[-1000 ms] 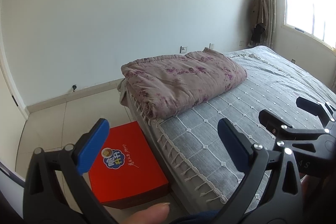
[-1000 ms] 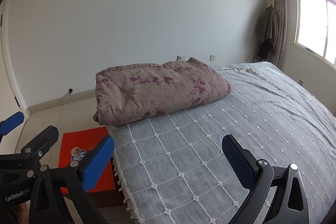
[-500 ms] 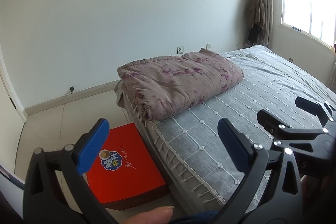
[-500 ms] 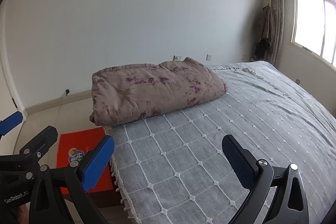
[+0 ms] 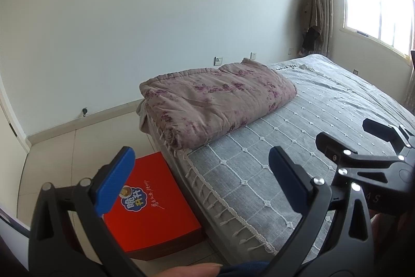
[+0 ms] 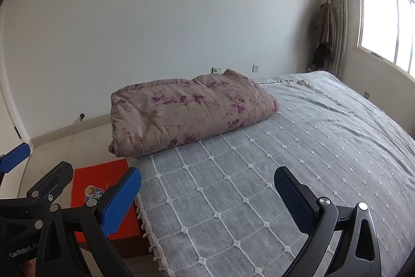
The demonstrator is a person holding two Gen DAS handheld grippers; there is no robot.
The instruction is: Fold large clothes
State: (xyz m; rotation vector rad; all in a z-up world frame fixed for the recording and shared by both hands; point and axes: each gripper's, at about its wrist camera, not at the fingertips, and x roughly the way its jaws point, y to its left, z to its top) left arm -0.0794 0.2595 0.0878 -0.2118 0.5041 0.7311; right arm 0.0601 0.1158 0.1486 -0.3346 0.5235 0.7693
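Note:
A folded pink quilt with purple flowers (image 5: 215, 100) (image 6: 186, 113) lies at the near-left corner of a bed spread with a grey checked cover (image 5: 298, 147) (image 6: 259, 186). My left gripper (image 5: 205, 181) is open, held above the bed's fringed edge, well short of the quilt, with nothing between its blue pads. My right gripper (image 6: 207, 196) is open too, hovering over the grey cover with nothing in it. Each gripper shows in the other's view: the right gripper (image 5: 363, 144) at the right, the left gripper (image 6: 33, 170) at the left. No garment is visible on the bed.
A red box (image 5: 150, 204) (image 6: 103, 196) sits on a dark low stand on the tiled floor beside the bed. A thumb (image 5: 189, 270) shows at the bottom edge. Clothes hang by a curtain (image 5: 315, 17) in the far corner, next to a bright window (image 5: 376, 7).
Both views have drifted slightly, so the quilt and bed sit a little differently in frame. Both grippers stay open with nothing in them.

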